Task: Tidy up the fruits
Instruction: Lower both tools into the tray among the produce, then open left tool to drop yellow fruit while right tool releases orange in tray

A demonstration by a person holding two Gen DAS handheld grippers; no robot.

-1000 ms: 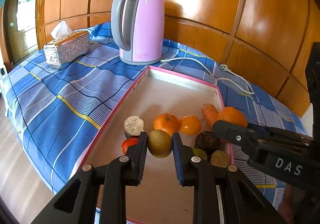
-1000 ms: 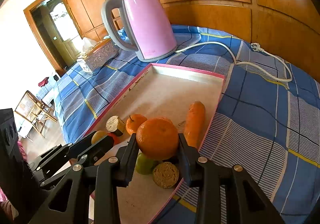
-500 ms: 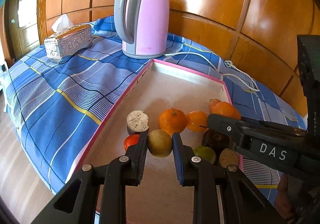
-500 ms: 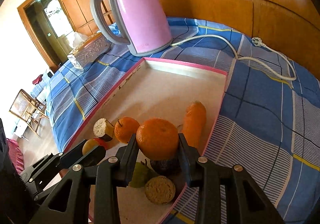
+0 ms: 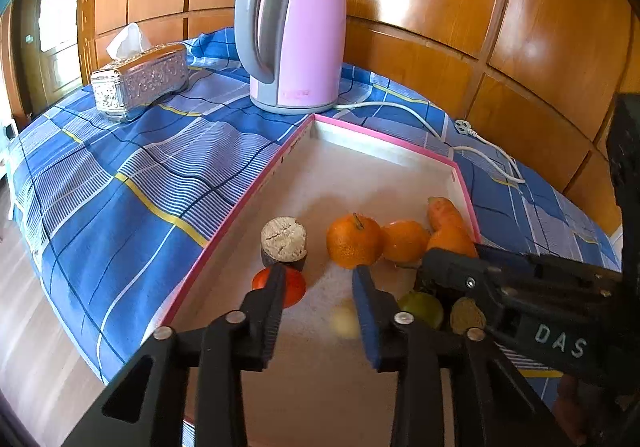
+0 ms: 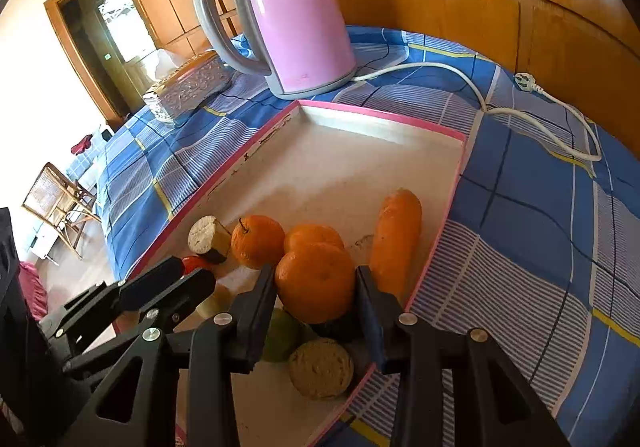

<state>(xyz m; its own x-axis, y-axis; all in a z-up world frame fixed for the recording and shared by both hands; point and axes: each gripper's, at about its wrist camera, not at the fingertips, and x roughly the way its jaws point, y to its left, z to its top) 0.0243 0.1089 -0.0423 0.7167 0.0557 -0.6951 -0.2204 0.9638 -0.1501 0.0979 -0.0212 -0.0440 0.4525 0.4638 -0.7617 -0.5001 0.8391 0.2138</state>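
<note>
A pink-rimmed tray (image 5: 384,149) lies on the blue checked cloth and holds the fruit. My left gripper (image 5: 318,279) is open; a blurred yellow-green fruit (image 5: 344,321) is below it, over the tray floor. Near it are a red tomato (image 5: 294,287), a cut brown fruit (image 5: 284,241) and two oranges (image 5: 354,241). My right gripper (image 6: 316,279) is shut on an orange (image 6: 316,279), held just above a dark fruit and a green fruit (image 6: 282,335). A carrot (image 6: 394,239) lies by the tray's right rim.
A pink electric kettle (image 5: 296,31) stands behind the tray, its white cord (image 6: 520,107) trailing right across the cloth. A silver tissue box (image 5: 140,81) sits at the far left. Wooden wall panels close the back. The table edge drops to the floor on the left.
My left gripper has opened and let go of the yellow-green fruit, which has dropped toward the tray. My right gripper has lowered a little with the orange.
</note>
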